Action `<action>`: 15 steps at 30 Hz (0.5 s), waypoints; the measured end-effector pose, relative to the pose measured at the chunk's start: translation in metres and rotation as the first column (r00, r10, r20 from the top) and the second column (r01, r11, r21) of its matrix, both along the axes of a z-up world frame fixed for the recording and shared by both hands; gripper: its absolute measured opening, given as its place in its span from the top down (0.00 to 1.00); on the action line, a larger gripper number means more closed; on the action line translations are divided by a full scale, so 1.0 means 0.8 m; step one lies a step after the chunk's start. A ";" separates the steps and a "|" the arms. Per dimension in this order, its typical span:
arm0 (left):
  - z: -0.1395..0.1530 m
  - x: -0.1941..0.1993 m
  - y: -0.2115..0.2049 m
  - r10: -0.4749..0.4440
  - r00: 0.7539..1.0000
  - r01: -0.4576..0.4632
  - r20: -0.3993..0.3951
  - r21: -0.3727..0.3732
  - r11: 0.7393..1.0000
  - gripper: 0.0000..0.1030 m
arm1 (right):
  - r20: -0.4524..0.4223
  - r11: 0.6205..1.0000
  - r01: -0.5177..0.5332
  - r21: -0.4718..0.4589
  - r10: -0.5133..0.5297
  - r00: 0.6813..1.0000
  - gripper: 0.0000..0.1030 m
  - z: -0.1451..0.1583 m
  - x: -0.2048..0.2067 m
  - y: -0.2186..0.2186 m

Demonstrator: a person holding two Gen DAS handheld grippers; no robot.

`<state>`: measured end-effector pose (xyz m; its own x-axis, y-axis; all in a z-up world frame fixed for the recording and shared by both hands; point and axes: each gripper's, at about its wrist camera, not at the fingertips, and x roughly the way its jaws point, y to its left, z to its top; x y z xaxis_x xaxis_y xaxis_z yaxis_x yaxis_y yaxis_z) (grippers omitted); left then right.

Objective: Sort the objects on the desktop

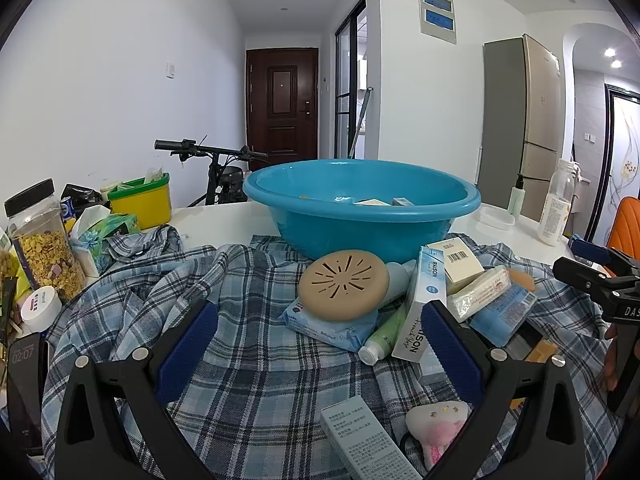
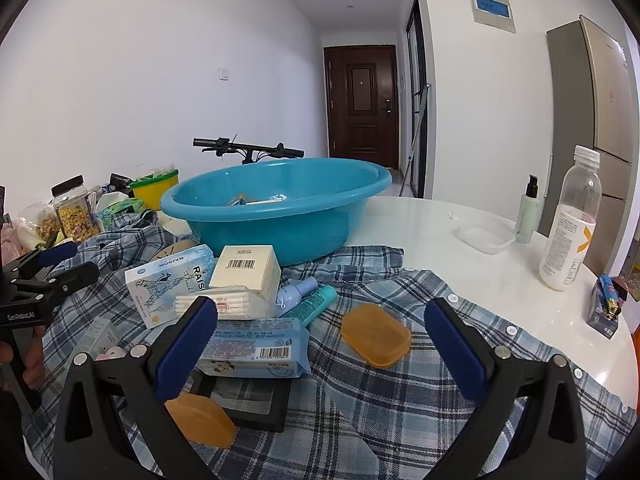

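Across the lower half of each wrist view, the left gripper (image 1: 320, 340) and right gripper (image 2: 320, 340) tilt gently downward, blue-padded fingers (image 1: 188, 344) spread wide, holding nothing. Centre frame, boxes, tubes and a round beige vented disc (image 1: 343, 285) lie piled on blue plaid cloth (image 1: 248, 380), just before the turquoise plastic basin (image 1: 360, 208).

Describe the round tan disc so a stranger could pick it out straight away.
Find the big blue basin on the white table. On the plaid shirt just in front of it is a heap of toiletries; the tan disc leans on top, over a blue wipes pack. It alone is round, with slots radiating from its centre.
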<state>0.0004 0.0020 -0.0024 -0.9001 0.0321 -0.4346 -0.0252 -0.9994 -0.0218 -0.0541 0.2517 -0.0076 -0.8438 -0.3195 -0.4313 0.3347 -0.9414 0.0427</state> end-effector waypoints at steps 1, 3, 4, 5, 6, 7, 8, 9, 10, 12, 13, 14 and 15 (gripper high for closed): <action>0.000 0.000 0.000 0.002 1.000 -0.002 0.000 0.001 1.000 0.00 | 0.000 1.000 0.002 0.000 -0.002 1.000 0.00 0.000 0.000 0.000; 0.000 0.000 0.000 0.000 1.000 0.000 0.001 0.001 1.000 0.00 | 0.001 1.000 0.005 0.002 -0.005 1.000 0.00 0.000 0.000 -0.001; 0.000 0.000 0.000 0.000 1.000 0.000 0.001 0.000 1.000 0.00 | 0.002 1.000 0.005 0.003 -0.005 1.000 0.00 0.000 -0.001 -0.001; 0.000 0.000 0.000 0.000 1.000 0.000 0.001 0.000 1.000 0.00 | 0.003 1.000 0.005 0.004 -0.005 1.000 0.00 0.000 -0.001 -0.002; 0.000 0.000 0.000 0.000 1.000 0.000 0.000 0.000 1.000 0.00 | 0.003 1.000 0.005 0.005 -0.005 1.000 0.00 0.000 -0.001 -0.002; 0.000 0.000 0.000 -0.001 1.000 0.001 -0.001 -0.001 1.000 0.00 | 0.003 1.000 0.001 0.004 -0.001 1.000 0.00 0.000 -0.001 -0.002; 0.000 0.000 0.001 0.000 1.000 0.000 -0.001 -0.002 1.000 0.00 | 0.004 1.000 -0.004 0.006 0.004 1.000 0.00 0.000 -0.002 -0.003; 0.000 0.000 0.000 0.000 1.000 0.000 0.002 -0.001 1.000 0.00 | 0.004 1.000 -0.006 0.009 0.006 1.000 0.00 -0.001 -0.002 -0.003; 0.000 0.000 -0.001 0.001 1.000 -0.001 0.003 0.000 1.000 0.00 | 0.004 1.000 -0.008 0.014 0.008 1.000 0.00 -0.001 -0.002 -0.004; 0.000 0.000 -0.001 0.003 1.000 -0.003 0.002 0.000 1.000 0.00 | 0.000 1.000 -0.008 0.021 0.008 1.000 0.00 -0.001 -0.001 -0.006; 0.000 0.000 -0.002 0.003 1.000 -0.003 0.003 0.001 1.000 0.00 | -0.002 1.000 -0.007 0.022 0.007 1.000 0.00 -0.001 0.000 -0.006; 0.000 0.001 -0.002 0.004 1.000 -0.004 0.003 0.002 1.000 0.00 | -0.002 1.000 -0.007 0.023 0.007 1.000 0.00 -0.001 0.000 -0.007; 0.000 0.000 -0.002 0.004 1.000 -0.004 0.003 0.000 1.000 0.00 | -0.001 1.000 -0.007 0.023 0.007 1.000 0.00 -0.001 0.000 -0.007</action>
<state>0.0004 0.0007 -0.0023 -0.8988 0.0287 -0.4375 -0.0213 -0.9995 -0.0219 -0.0543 0.2465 -0.0085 -0.8422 -0.3152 -0.4375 0.3412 -0.9398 0.0203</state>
